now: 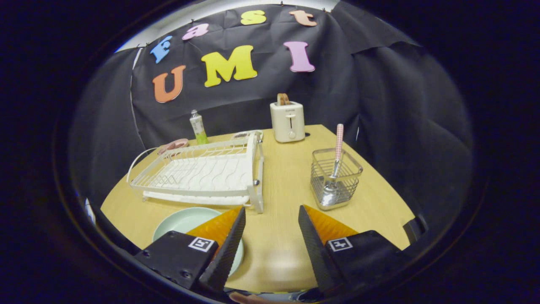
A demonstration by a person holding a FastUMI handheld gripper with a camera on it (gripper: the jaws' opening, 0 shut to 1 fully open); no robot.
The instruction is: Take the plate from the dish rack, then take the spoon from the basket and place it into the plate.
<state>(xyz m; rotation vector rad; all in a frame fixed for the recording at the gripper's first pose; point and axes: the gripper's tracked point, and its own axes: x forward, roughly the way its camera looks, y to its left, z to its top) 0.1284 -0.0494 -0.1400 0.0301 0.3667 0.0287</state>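
Gripper view looks out along the claw [272,219], whose two black fingers stand spread wide with nothing between them but bare tabletop [278,245]. Nearest, the pale green plate [185,221] lies flat on the wood, partly under the left finger [230,249]; it is already out of the dish rack [202,173], which stands empty just beyond it. So the spoon is the job in hand, I judge. It stands bowl-down in the wire basket [335,179], ahead and to the right of the fingers, and the spoon [337,152] leans with its pink handle poking above the rim. That lean is the first risk: a slim, tilted handle can roll out of a pinch or swing as it lifts. The basket looks light, so a finger catching its rim, or the spoon's bowl snagging the wire, could drag or tip it. On the way back, a wide left finger could knock the plate or the rack's near corner post. Farther off, the toaster [287,121] and a small tube [198,127] stand near the cloth wall, well clear of the reach, I think.
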